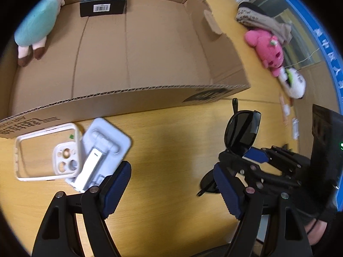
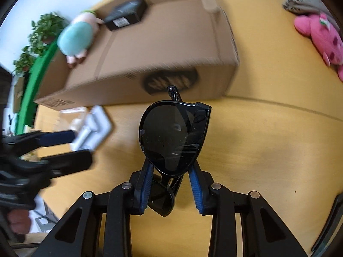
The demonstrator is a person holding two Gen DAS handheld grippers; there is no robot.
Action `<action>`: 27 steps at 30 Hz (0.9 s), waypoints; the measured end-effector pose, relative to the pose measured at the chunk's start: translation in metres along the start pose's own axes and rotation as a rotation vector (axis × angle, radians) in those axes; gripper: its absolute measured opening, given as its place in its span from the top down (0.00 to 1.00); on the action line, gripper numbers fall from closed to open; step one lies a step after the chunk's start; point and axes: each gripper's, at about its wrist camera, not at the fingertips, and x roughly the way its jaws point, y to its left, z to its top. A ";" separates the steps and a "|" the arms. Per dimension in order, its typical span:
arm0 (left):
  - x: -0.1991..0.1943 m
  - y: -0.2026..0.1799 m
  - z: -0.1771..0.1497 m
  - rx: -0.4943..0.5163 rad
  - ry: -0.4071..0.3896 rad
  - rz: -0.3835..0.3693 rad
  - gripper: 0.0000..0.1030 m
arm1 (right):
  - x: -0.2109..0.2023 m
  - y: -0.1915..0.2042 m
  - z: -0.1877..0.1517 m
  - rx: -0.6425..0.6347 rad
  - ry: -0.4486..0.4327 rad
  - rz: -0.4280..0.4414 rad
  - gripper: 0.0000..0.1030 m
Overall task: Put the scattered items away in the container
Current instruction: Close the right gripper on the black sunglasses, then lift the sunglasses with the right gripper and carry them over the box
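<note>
On the table: yellow wood-grain table (image 2: 268, 141), smooth; leafy plants (image 2: 40, 34) by a white wall.
Container: corrugated cardboard box (image 1: 139, 49), open-topped.
Right gripper (image 2: 171, 190): clamped on glossy black sunglasses (image 2: 171, 137), held off the table before the box.
Left gripper (image 1: 171, 188): jaws wide apart, empty.

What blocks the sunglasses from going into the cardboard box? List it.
Only the cardboard box's near wall stands between. The right gripper holds the sunglasses upright in front of that wall, so they must clear its top edge. Inside, the black box and plush doll sit at the far side.
</note>
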 end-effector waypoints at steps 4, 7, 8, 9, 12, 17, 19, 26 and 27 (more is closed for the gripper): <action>-0.006 0.003 -0.002 -0.014 -0.011 -0.113 0.24 | -0.026 0.017 0.014 -0.008 -0.042 0.041 0.66; -0.010 0.005 -0.006 -0.015 -0.021 -0.200 0.24 | -0.048 0.019 0.025 -0.005 -0.079 0.064 0.66; -0.014 0.005 -0.008 -0.014 -0.032 -0.238 0.24 | -0.051 0.024 0.032 -0.006 -0.087 0.067 0.66; -0.018 0.006 -0.009 -0.013 -0.047 -0.281 0.24 | -0.054 0.026 0.036 -0.003 -0.093 0.076 0.66; -0.028 0.002 -0.008 -0.004 -0.089 -0.371 0.24 | -0.065 0.032 0.049 0.004 -0.095 0.111 0.66; -0.036 -0.015 0.003 0.057 -0.131 -0.395 0.24 | -0.085 0.050 0.061 -0.011 -0.083 0.166 0.66; -0.040 -0.021 0.007 0.090 -0.154 -0.398 0.38 | -0.092 0.058 0.063 -0.021 -0.083 0.178 0.66; -0.058 -0.034 0.020 0.159 -0.164 -0.407 0.73 | -0.113 0.075 0.072 -0.067 -0.106 0.175 0.74; -0.061 -0.035 0.023 0.157 -0.169 -0.406 0.73 | -0.114 0.077 0.074 -0.071 -0.112 0.177 0.75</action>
